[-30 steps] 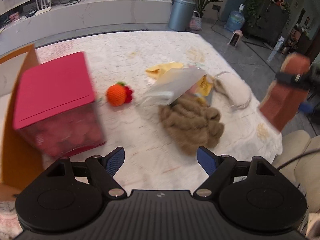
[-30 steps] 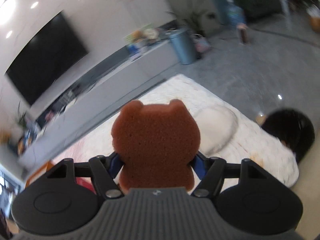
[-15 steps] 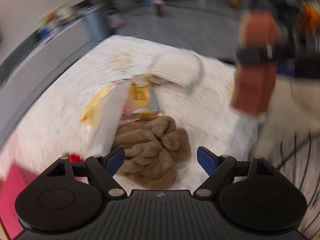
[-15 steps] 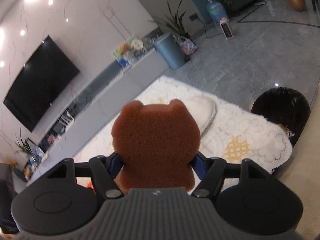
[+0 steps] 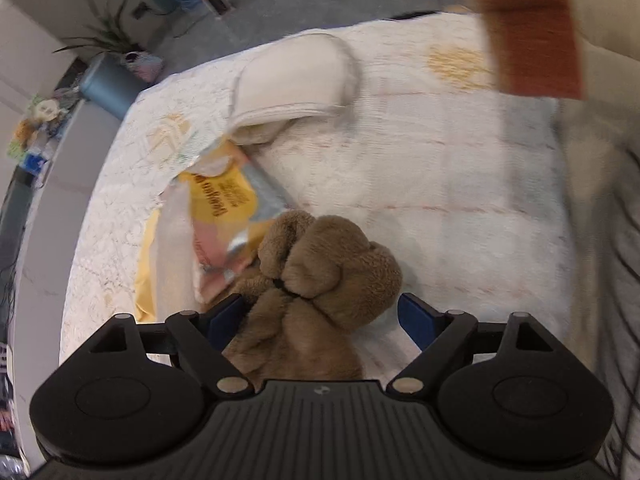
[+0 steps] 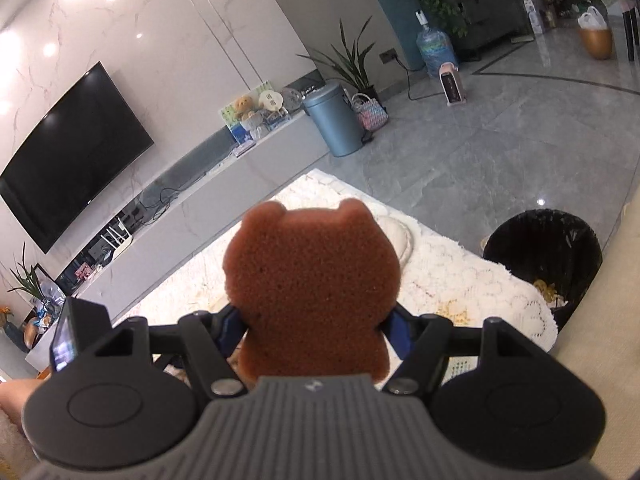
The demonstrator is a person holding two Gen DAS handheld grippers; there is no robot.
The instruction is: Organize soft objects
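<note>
A tan plush toy [image 5: 316, 276] lies on the white lace tablecloth [image 5: 420, 168]. My left gripper [image 5: 320, 316] is open, its blue fingers on either side of the plush, low over the table. My right gripper [image 6: 316, 324] is shut on a brown bear-shaped sponge [image 6: 312, 288] and holds it up above the table's right end. The sponge also shows blurred in the left wrist view [image 5: 524, 28]. A cream slipper [image 5: 292, 88] lies beyond the plush and shows in the right wrist view [image 6: 400, 236].
A yellow and pink snack packet [image 5: 224, 216] and a white paper bag [image 5: 176, 256] lie left of the plush. A black waste bin [image 6: 544, 256] stands on the floor past the table's right end. A beige sofa [image 5: 600, 12] is at right.
My left gripper swung right from the red box and came down around the tan plush, still open. My right gripper kept the sponge and lifted a little.
</note>
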